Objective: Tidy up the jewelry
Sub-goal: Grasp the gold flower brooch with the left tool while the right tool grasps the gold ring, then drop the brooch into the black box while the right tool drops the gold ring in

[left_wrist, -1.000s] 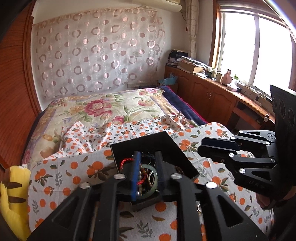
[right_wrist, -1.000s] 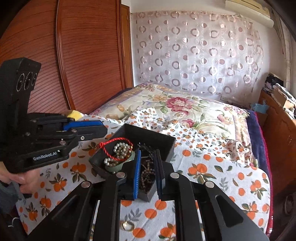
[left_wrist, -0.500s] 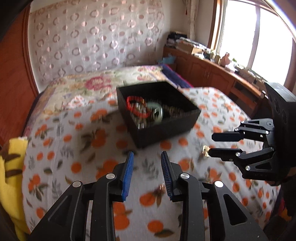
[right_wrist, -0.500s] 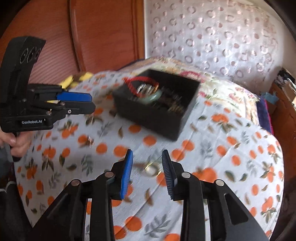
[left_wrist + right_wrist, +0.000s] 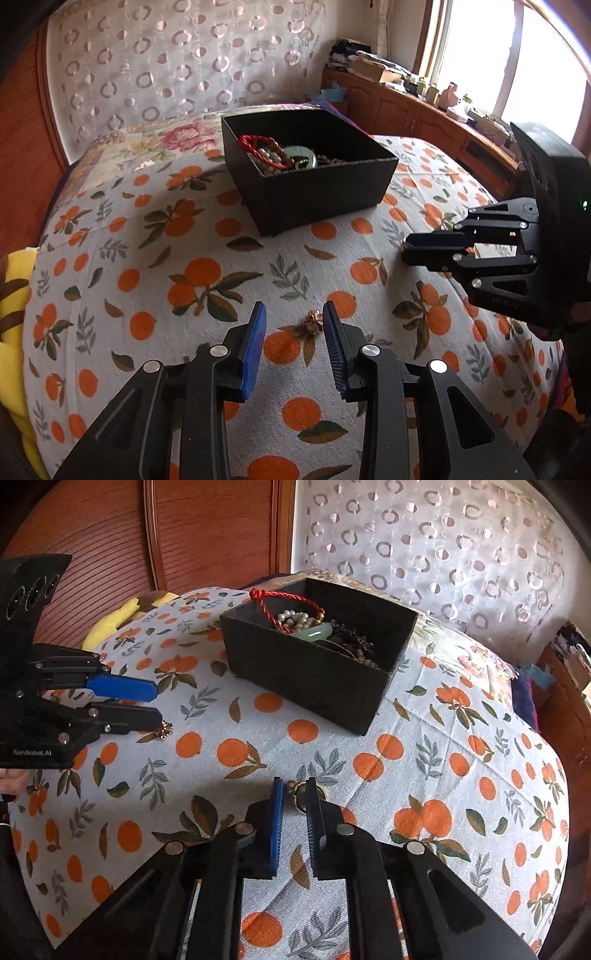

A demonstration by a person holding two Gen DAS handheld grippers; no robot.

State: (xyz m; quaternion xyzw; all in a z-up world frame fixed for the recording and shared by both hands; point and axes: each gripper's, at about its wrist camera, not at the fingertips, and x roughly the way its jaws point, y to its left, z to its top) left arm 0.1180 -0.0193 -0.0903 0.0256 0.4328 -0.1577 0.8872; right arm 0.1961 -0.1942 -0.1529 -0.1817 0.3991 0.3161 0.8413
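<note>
A black box (image 5: 314, 192) (image 5: 314, 672) on the orange-print bedspread holds a red cord (image 5: 284, 602), pearl beads, a green jade bangle (image 5: 301, 153) and dark bead strings. A small gold flower piece (image 5: 313, 320) (image 5: 164, 731) lies on the cloth between the tips of my open left gripper (image 5: 293, 314) (image 5: 155, 701). A gold ring (image 5: 295, 794) lies between the tips of my right gripper (image 5: 295, 788) (image 5: 406, 249), whose jaws stand a narrow gap apart; I cannot tell if they grip it.
A yellow cushion (image 5: 14, 314) lies at the bed's left edge. A wooden headboard (image 5: 184, 535) and curtain stand behind. A wooden cabinet with clutter (image 5: 424, 107) runs under the window at right.
Both grippers pulled back from the box and came down to the cloth. The left gripper opened over the gold flower piece; the right narrowed around the gold ring.
</note>
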